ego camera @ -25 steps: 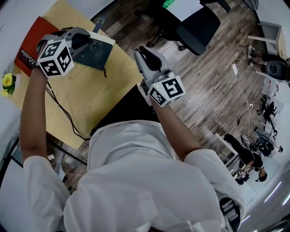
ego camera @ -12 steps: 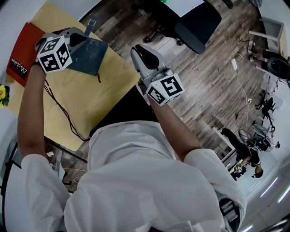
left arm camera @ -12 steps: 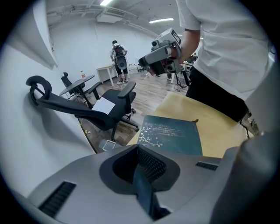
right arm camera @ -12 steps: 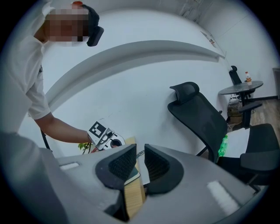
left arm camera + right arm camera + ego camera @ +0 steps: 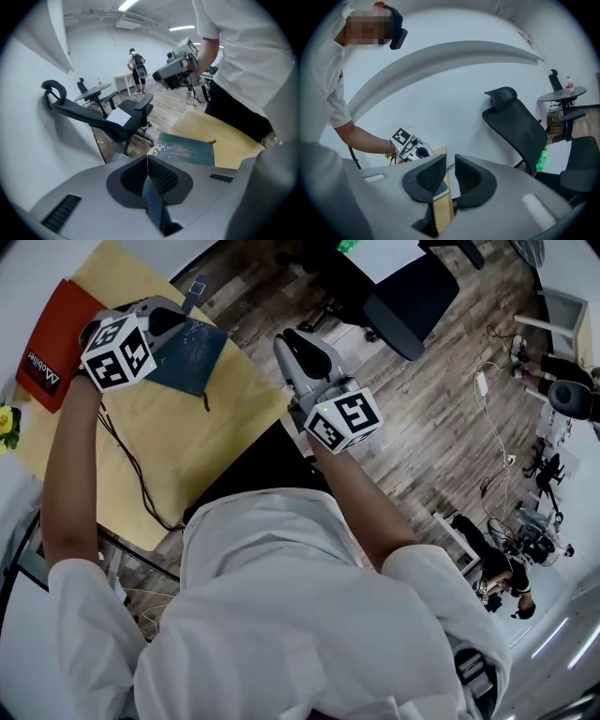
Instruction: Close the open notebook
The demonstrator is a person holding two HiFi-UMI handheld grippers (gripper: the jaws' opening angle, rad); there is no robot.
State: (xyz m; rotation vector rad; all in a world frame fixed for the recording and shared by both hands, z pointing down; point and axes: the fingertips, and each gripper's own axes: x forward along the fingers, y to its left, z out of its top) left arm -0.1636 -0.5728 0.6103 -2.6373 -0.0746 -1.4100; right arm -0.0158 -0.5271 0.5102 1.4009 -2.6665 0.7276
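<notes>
Notebook (image 5: 195, 357) lies closed & flat, dark cover up, near far corner of yellow table (image 5: 187, 451). L gripper (image 5: 176, 324) clenched tight at notebook's left edge; thin dark strip shows low betw its jaws, can't tell what it is. R gripper (image 5: 294, 343) slightly parted w/ nothing in it, held in air off table edge. Red book (image 5: 52, 338) lies left of notebook.

Your pale wooden table (image 5: 178, 442) fills the head view from 9 to 12 o'clock. On it, toward the 12 o'clock corner, lies the dark teal notebook (image 5: 199, 354), cover up. Its thin strap (image 5: 195, 289) reaches past the table's edge there. At 10 o'clock a red folder (image 5: 56, 329) with white print lies flat near the far edge. A black cable (image 5: 141, 486) trails across the bare wood toward the 7 o'clock edge.
</notes>
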